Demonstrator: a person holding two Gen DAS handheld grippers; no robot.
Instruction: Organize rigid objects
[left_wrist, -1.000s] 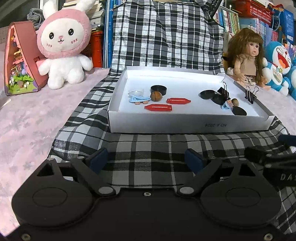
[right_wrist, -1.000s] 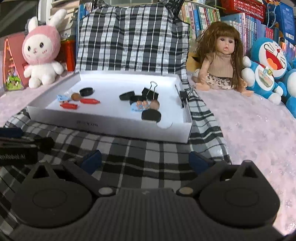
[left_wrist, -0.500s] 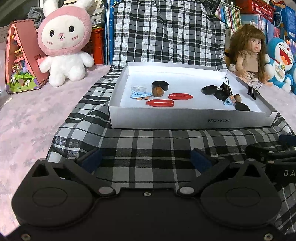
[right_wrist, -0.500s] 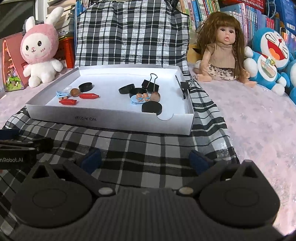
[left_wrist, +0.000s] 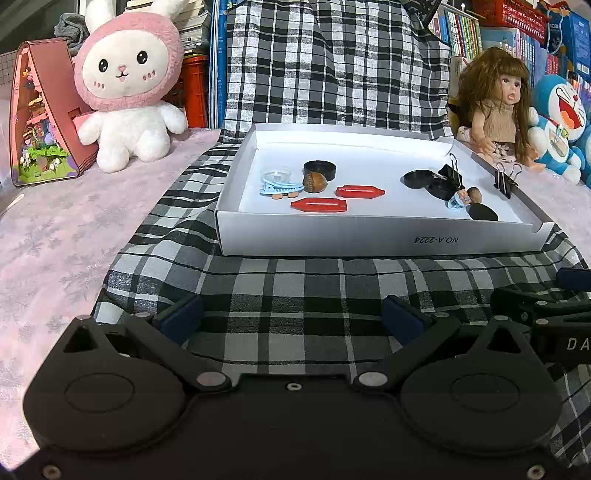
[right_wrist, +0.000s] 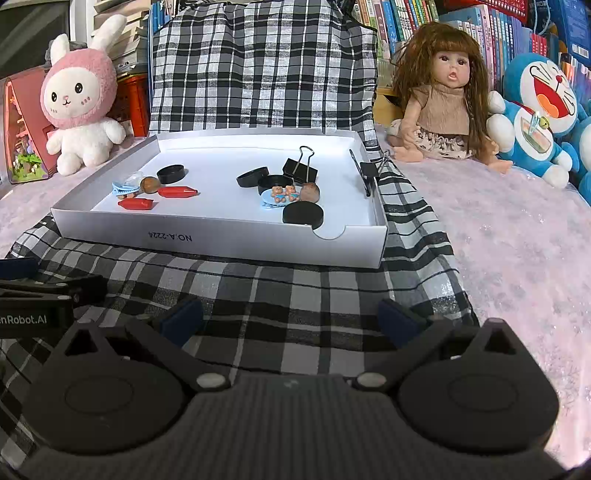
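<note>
Two red tubes (left_wrist: 319, 204), tips rightward

two red tubes (left_wrist: 319, 205), four black caps (right_wrist: 170, 173), two binder clips (right_wrist: 300, 169), two nuts (left_wrist: 314, 182), two blue clips (right_wrist: 275, 195), one box (left_wrist: 369, 240).

Left hand-held gripper (left_wrist: 291, 317) just opened wide, empty; right hand-held gripper (right_wrist: 290, 317) open

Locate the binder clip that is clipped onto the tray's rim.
In both wrist views, the binder clip grips the white tray's right-hand rim near the far corner, on the doll's side.
</note>
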